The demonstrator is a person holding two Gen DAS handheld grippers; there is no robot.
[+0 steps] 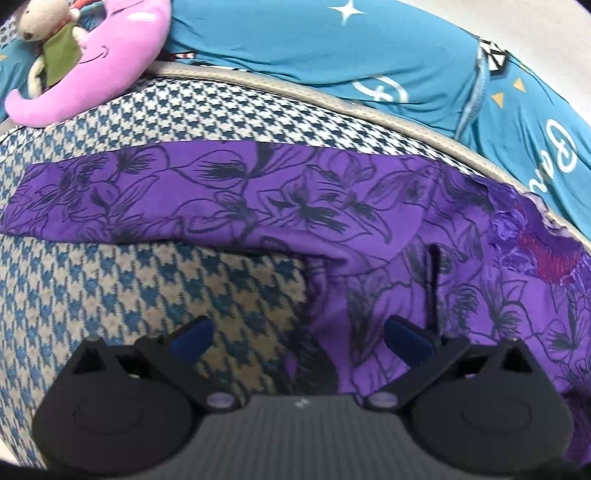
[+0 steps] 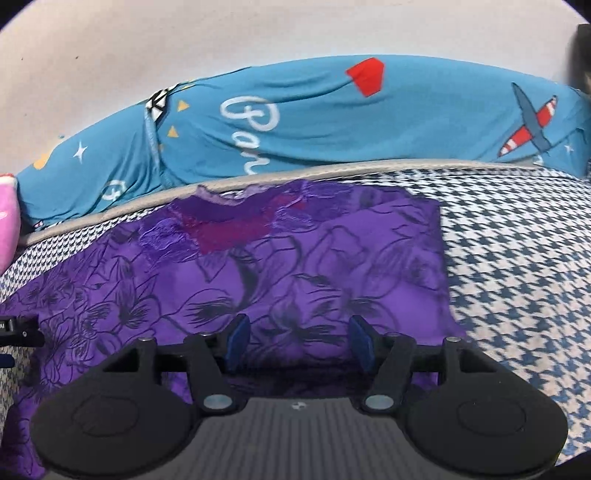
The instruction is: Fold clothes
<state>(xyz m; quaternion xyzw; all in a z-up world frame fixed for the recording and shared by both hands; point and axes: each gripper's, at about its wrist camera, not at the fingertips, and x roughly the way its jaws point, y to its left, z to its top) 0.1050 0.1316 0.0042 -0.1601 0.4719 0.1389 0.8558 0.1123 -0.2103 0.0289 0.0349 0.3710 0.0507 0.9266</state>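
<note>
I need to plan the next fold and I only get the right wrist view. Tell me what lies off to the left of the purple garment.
Observer: A long sleeve stretches flat to the left across the houndstooth cover.
Operator: Report the left gripper's state.
Observer: The left gripper is open, with the garment's edge between its fingers, nothing pinched.
Operator: Say what sits beyond that sleeve.
Observer: A pink plush cushion with a small stuffed animal on it, at the far left corner, apart from the sleeve.
</note>
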